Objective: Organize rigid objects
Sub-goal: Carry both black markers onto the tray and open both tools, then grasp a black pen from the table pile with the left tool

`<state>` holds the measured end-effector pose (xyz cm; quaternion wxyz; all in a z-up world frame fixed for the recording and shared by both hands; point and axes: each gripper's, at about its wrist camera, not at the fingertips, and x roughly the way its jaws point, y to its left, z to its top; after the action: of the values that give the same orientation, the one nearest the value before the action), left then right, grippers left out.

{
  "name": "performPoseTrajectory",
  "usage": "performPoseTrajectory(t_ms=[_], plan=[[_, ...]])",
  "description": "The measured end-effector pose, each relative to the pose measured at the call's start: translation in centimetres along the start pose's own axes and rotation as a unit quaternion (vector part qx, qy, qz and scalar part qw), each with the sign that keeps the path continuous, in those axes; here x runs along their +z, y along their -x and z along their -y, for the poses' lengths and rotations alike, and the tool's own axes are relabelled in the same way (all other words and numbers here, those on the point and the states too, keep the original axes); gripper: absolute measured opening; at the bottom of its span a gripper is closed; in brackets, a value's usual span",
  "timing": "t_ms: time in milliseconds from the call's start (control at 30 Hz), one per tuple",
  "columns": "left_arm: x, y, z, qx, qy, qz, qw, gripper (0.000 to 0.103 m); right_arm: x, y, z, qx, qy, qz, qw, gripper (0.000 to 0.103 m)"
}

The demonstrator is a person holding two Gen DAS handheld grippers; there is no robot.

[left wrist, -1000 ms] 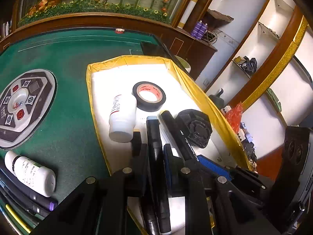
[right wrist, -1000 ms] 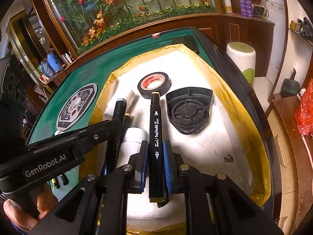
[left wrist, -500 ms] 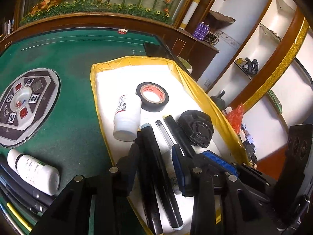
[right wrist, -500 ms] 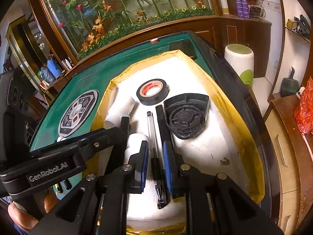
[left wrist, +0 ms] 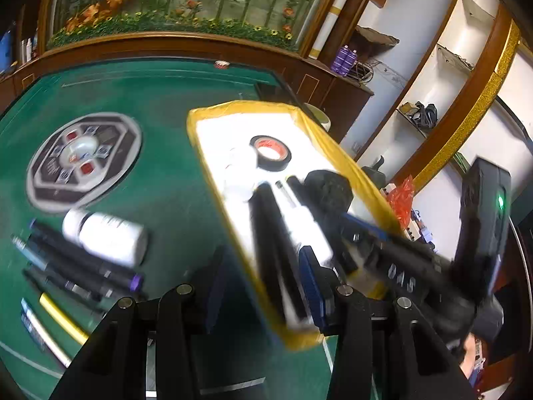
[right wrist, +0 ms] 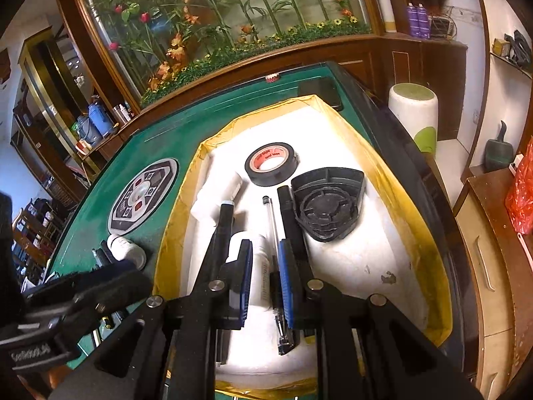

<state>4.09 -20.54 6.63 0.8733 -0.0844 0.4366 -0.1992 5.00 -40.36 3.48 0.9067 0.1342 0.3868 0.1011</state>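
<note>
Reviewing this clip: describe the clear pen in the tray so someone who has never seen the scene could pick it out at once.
Start at the yellow-edged white tray on the green table. Below the black tape roll, several long items lie side by side. The clear pen is the thin see-through one, between the white bottle and the thick black marker; everything beside it is opaque.

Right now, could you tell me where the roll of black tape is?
In the right wrist view the roll of black tape lies flat at the far end of the yellow-edged tray, just beyond the black fan-shaped part and the clear pen.
</note>
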Motion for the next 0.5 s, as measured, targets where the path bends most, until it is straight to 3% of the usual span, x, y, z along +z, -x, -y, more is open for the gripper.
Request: performPoseTrajectory(t_ms=[300,500], plan=[[-4.7,5.6,-5.0,0.036,0.035,0.016,0.9986,0.045,-0.1,0.6,-0.3,0.008,0.002,0.018,1.0,0.015],[-7.0,7.6,-10.7,0.107,0.109,0.022,0.988,0.045,-0.3,0.7,-0.8,0.011,0.01,0.017,1.0,0.015]])
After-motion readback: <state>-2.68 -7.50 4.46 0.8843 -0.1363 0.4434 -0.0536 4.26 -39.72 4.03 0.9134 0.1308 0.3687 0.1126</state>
